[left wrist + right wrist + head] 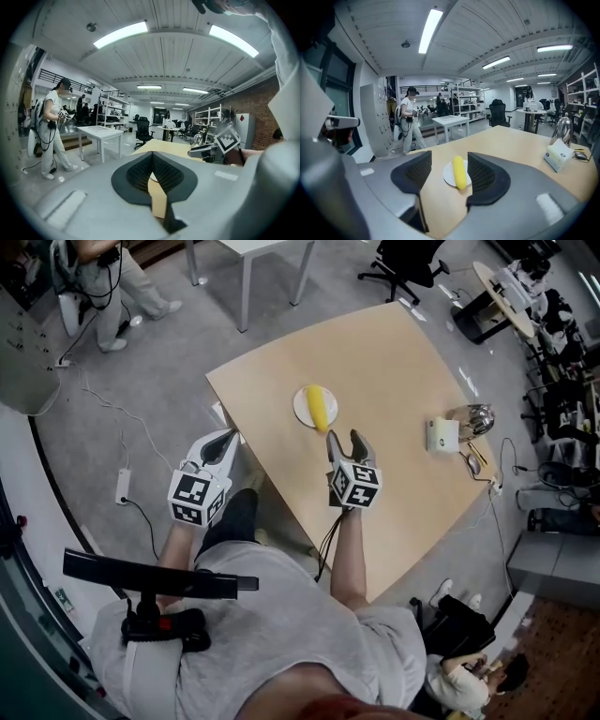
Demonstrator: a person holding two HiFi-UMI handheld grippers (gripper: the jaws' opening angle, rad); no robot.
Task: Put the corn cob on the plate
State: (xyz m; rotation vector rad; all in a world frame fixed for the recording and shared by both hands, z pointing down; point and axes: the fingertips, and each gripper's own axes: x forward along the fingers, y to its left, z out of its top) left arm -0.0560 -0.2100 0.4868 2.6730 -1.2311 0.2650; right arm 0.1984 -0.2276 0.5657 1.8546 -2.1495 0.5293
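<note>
Currently cob lies on plate, just ahead of right gripper, whose jaws stand spread and empty. Left gripper: jaws pressed together, nothing held. Cob is probably light, stiff and rounded; if regrasping, pinch across its middle

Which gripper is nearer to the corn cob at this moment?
Right. The right gripper is over the table, just short of the corn cob, jaws open. The left gripper is beyond the table's edge, farther off.
</note>
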